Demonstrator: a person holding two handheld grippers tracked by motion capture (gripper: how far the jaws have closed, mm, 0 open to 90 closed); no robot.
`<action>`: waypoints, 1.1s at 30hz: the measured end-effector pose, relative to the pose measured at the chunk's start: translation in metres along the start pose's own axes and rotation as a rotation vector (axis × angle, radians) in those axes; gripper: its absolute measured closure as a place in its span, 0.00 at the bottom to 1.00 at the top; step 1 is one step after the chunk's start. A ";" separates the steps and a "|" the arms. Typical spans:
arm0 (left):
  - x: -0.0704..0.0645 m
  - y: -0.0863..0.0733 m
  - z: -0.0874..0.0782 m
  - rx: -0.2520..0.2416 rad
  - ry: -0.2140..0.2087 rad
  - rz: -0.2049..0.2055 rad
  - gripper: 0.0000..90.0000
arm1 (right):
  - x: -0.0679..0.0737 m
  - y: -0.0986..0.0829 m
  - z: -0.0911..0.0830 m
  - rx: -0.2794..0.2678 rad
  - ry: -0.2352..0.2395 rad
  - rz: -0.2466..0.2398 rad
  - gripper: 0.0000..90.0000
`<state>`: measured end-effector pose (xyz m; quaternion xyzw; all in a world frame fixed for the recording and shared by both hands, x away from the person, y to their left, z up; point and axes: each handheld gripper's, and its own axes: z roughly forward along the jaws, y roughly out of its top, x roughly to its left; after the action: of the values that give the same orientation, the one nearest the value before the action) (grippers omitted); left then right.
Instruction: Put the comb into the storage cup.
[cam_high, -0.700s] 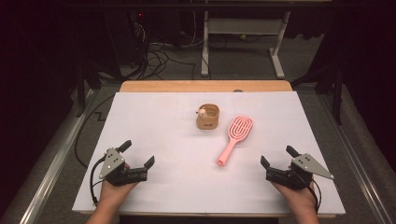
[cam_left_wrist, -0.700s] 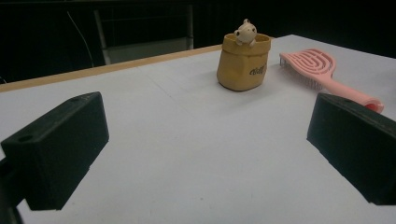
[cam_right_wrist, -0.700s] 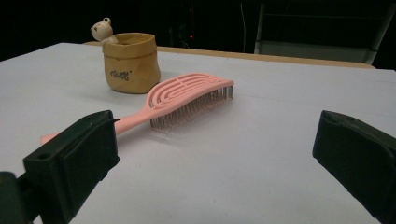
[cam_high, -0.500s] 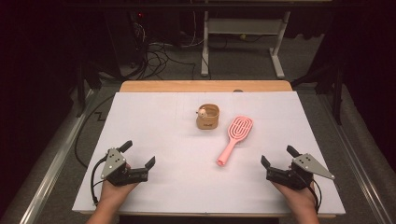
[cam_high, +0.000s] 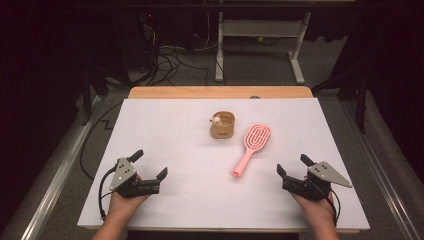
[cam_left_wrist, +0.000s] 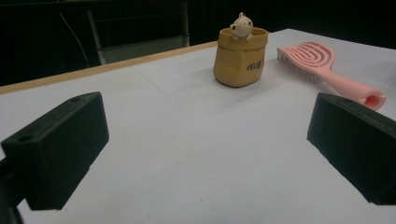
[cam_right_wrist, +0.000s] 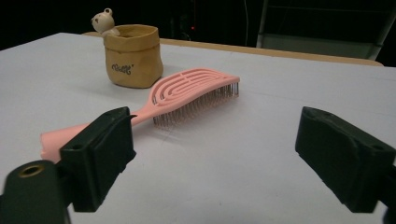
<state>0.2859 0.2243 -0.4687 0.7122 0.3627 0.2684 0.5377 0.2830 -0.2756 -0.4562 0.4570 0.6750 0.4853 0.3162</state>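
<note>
The left tongs (cam_high: 149, 167) are resting low on the near left part of the white counter (cam_high: 165, 130), held in a hand (cam_high: 122, 202), with their jaws spread wide and nothing between them. The right tongs (cam_high: 292, 167) are sitting at the near right, also in a hand (cam_high: 312, 207), jaws likewise parted and gripping nothing. A pink brush (cam_high: 252, 149) is lying on the counter right of the middle, bristles down, its handle end pointing toward the near edge and its head toward the far side. It is lying nearer the right tongs than the left, but apart from both. Just beside the brush head, to its left, a tan pouch (cam_high: 223, 125) is standing upright with a small bear (cam_high: 216, 120) peeking over its rim. In the left gripper view the pouch (cam_left_wrist: 240, 58) and brush (cam_left_wrist: 327, 70) are showing ahead between the open jaws, well off. In the right gripper view the brush (cam_right_wrist: 187, 95) is lying close ahead, its handle running behind the left-hand jaw, with the pouch (cam_right_wrist: 133, 56) just beyond it.
</note>
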 end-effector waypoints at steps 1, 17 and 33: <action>0.000 0.000 0.000 0.004 -0.004 -0.001 0.00 | 0.001 0.000 0.001 0.001 0.006 0.003 0.21; -0.008 0.003 0.000 -0.005 -0.027 0.015 0.00 | 0.025 0.002 0.011 0.086 0.142 -0.071 0.96; -0.006 0.000 -0.001 -0.013 -0.024 0.003 0.00 | 0.069 0.032 0.078 0.184 0.256 -0.150 1.00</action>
<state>0.2820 0.2203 -0.4685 0.7124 0.3535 0.2628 0.5463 0.3344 -0.1800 -0.4500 0.3668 0.7836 0.4507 0.2198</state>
